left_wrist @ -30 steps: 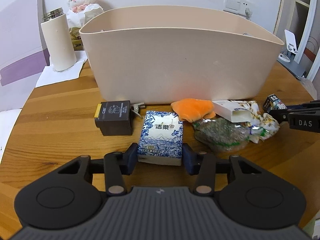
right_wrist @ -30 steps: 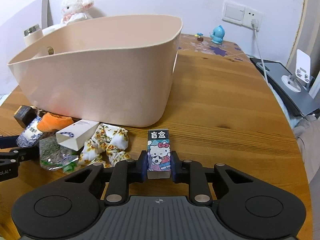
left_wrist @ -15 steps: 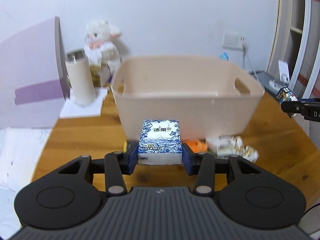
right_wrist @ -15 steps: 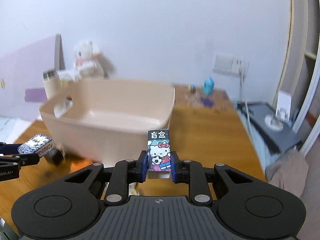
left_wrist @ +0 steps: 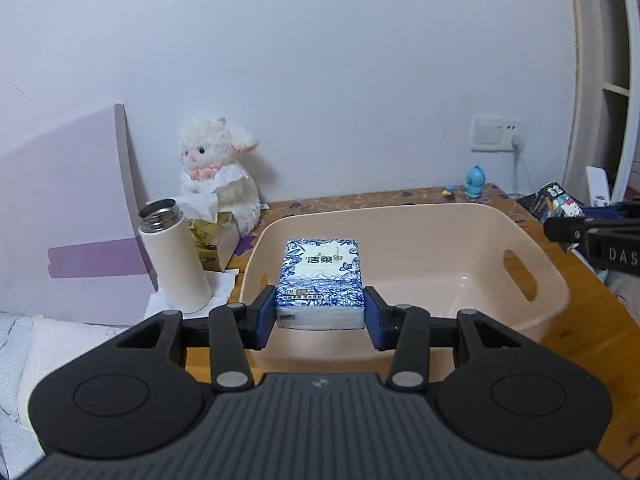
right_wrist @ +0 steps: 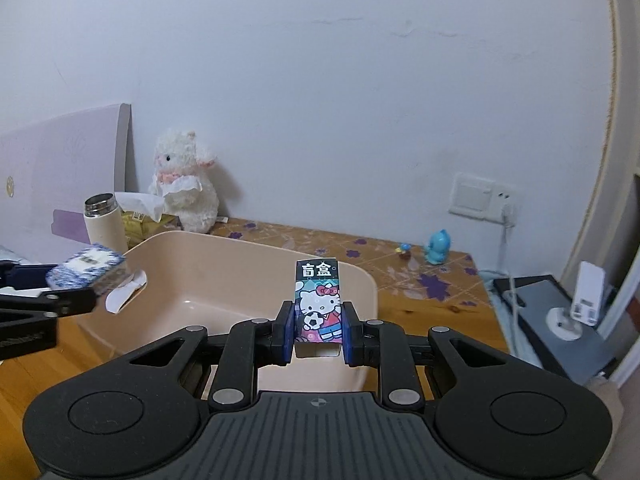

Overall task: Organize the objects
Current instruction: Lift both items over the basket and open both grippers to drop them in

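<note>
My left gripper [left_wrist: 320, 316] is shut on a blue-and-white tissue pack [left_wrist: 321, 280], held in the air over the near left part of the beige plastic bin [left_wrist: 556, 300]. My right gripper [right_wrist: 317, 336] is shut on a small Hello Kitty box [right_wrist: 318, 304], held above the bin's [right_wrist: 360, 280] near right rim. The bin looks empty inside. The tissue pack [right_wrist: 86, 266] shows at the left of the right wrist view. The Hello Kitty box [left_wrist: 554, 202] shows at the right of the left wrist view. The items in front of the bin are hidden.
A white flask [left_wrist: 174, 256], a tissue box [left_wrist: 212, 240] and a white plush lamb [left_wrist: 218, 168] stand left of and behind the bin. A purple board [left_wrist: 68, 216] leans at left. A blue figurine [right_wrist: 438, 246] sits by the wall socket. A grey stand [right_wrist: 560, 308] is at right.
Both grippers have lifted from the table with their objects. They now hang higher, over the bin, so I look down into it.
</note>
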